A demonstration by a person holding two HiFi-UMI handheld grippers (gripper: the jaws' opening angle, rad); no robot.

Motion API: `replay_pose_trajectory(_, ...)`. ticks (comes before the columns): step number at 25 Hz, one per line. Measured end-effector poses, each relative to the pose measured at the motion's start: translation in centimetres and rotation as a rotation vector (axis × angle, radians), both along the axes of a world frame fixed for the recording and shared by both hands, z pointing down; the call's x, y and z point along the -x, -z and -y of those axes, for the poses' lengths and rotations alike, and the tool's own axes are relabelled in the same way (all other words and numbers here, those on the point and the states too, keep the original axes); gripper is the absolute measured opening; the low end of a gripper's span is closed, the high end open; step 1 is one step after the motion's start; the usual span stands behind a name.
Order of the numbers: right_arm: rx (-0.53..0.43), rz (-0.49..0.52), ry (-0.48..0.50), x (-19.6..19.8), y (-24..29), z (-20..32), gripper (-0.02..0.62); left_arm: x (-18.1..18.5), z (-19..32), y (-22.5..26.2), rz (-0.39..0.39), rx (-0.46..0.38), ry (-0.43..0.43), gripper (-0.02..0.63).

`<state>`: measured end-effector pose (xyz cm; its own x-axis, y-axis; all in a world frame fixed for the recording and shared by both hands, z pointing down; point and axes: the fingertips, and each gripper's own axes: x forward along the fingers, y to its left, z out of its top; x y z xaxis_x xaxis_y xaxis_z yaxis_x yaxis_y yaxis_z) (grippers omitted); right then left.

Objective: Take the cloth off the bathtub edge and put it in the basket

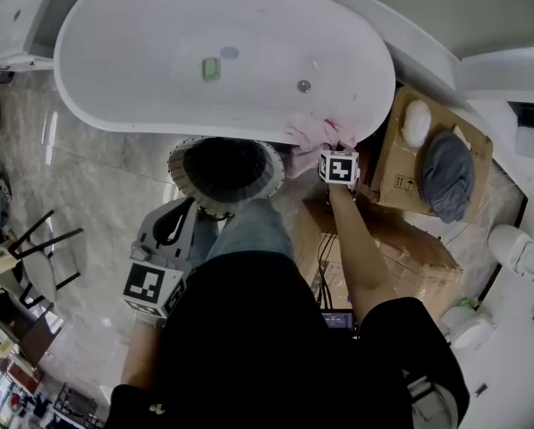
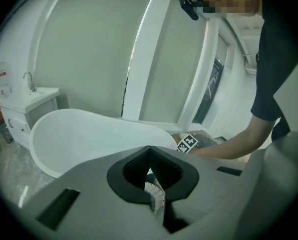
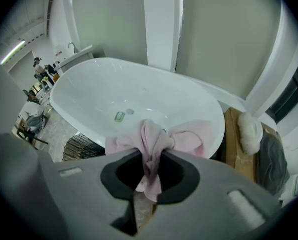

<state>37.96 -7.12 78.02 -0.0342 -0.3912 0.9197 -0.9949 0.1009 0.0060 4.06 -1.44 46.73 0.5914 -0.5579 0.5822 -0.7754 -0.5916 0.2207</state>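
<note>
Grab done, transfer pending: right claw (image 3: 149, 156) is clamped on the crumpled pink cloth (image 3: 188, 136) at the white oval bathtub (image 1: 114, 119) near edge, left claw (image 2: 149, 149) looks pinched on the round dark basket (image 1: 182, 181) rim just beside the bathtub.

Marbled floor (image 1: 88, 177), bearing white bathtub (image 1: 141, 61), basket (image 1: 182, 175), apparently cardboard boxes (image 1: 401, 248)
</note>
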Motion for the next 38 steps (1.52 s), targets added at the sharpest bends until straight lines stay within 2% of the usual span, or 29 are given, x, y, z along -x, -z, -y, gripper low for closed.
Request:
replay_pose_trajectory(8,-0.102,-0.002,-0.008,1.9,7.5,1.3,0.046,2.0,1.1,2.6,-0.046,-0.054,0.006,0.005)
replay_pose_trajectory(19,-0.258,0.022,-0.038,5.0,18.9,2.4,0.046,4.0,2.2,6.4,-0.097,-0.133,-0.040,0.005)
replay_pose_trajectory(28,-0.434,0.062,-0.078,7.5,30.3,2.5,0.046,6.5,3.6,9.9,-0.163,-0.190,-0.023,0.005)
replay_pose_trajectory(38,-0.683,0.069,-0.056,10.0,43.8,3.2,0.046,8.1,5.5,13.8,-0.163,-0.279,-0.062,0.005)
